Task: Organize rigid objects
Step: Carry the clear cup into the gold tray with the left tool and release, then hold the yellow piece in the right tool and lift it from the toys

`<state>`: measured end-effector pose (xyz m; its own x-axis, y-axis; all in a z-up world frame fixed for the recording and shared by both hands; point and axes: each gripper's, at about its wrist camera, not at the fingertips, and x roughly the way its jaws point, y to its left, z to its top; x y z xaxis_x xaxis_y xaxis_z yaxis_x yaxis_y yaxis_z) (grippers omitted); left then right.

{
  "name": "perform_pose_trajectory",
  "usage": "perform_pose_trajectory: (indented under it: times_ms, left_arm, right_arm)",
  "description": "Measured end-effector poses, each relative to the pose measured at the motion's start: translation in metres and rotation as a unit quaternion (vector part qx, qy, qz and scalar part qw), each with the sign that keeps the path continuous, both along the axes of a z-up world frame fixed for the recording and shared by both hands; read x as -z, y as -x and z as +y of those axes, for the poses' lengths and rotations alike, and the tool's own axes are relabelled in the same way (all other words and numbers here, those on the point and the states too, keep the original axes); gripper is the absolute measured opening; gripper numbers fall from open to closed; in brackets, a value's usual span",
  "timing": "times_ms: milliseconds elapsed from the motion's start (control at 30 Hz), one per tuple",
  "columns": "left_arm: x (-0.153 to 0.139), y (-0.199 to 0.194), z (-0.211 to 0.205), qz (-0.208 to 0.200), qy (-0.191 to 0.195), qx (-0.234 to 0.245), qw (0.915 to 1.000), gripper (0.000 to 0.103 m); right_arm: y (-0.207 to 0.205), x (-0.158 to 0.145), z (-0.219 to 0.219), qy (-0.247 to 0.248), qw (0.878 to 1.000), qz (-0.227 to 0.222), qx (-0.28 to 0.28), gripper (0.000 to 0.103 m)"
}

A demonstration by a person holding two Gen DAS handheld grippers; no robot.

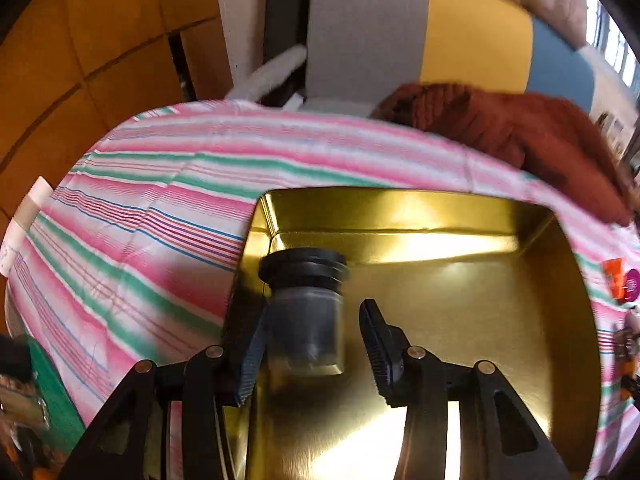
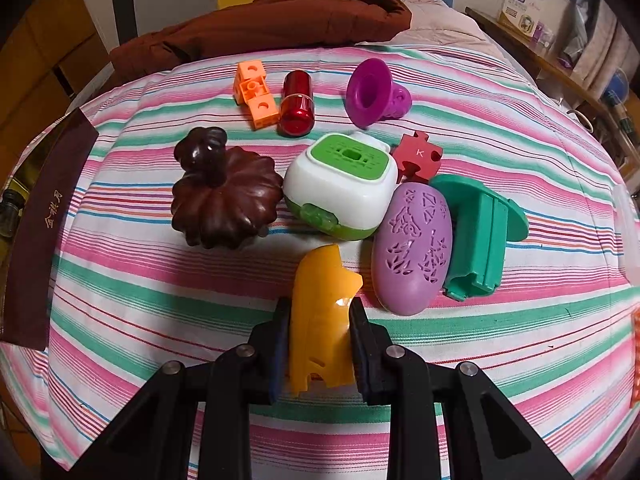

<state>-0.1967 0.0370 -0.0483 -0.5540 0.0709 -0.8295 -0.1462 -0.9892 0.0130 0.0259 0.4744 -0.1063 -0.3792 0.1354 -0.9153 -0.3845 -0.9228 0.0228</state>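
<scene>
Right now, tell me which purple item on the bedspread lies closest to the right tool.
The pale purple oval case with cut-out patterns, just beyond the right tool. The magenta funnel-shaped piece lies far back, near the red cylinder.

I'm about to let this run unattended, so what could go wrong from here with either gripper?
1. The left gripper is open around a dark bottle in the gold tin's corner; it appears tilted and could roll or tip.
2. The right gripper pinches the yellow piece only near its lower part, so it may slip or twist.
3. Lifting it could bump the purple oval lying close by.
</scene>
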Motion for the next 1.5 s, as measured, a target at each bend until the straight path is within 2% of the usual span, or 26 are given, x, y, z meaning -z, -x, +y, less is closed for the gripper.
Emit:
perform_pose_trajectory:
  times_ms: [133,267,467,600,733,900,1500]
  left_arm:
    - [-0.021,-0.047,-0.013,0.032,-0.035,-0.014,0.9988,0.046]
    - [-0.025,-0.09,-0.01,0.049,-0.042,-0.009,0.9979,0.046]
    - [-0.021,-0.142,0.002,0.039,-0.06,0.016,0.9973,0.046]
    - [-0.022,-0.165,0.01,0.041,-0.049,0.042,0.9971,0.046]
    - [-0.023,-0.176,0.016,0.045,-0.034,0.053,0.997,0.046]
    - [-0.024,-0.187,0.018,0.054,-0.027,0.056,0.9966,0.046]
    - [-0.027,-0.193,0.026,0.052,-0.014,0.071,0.996,0.046]
  right_arm:
    - [-0.003,-0.002,-0.001,-0.009,1.0,-0.002,-0.004,0.028]
    - [-0.003,-0.002,-0.004,-0.021,1.0,-0.004,-0.009,0.028]
    - [-0.003,-0.004,-0.013,-0.029,0.999,0.0,-0.03,0.028]
    - [-0.002,-0.005,-0.022,-0.029,0.999,0.003,-0.044,0.028]
    - [0.001,-0.007,-0.036,-0.015,0.996,0.012,-0.082,0.028]
    - [0.004,-0.007,-0.062,-0.02,0.991,0.019,-0.135,0.028]
    - [0.007,-0.004,-0.069,-0.04,0.988,0.016,-0.146,0.028]
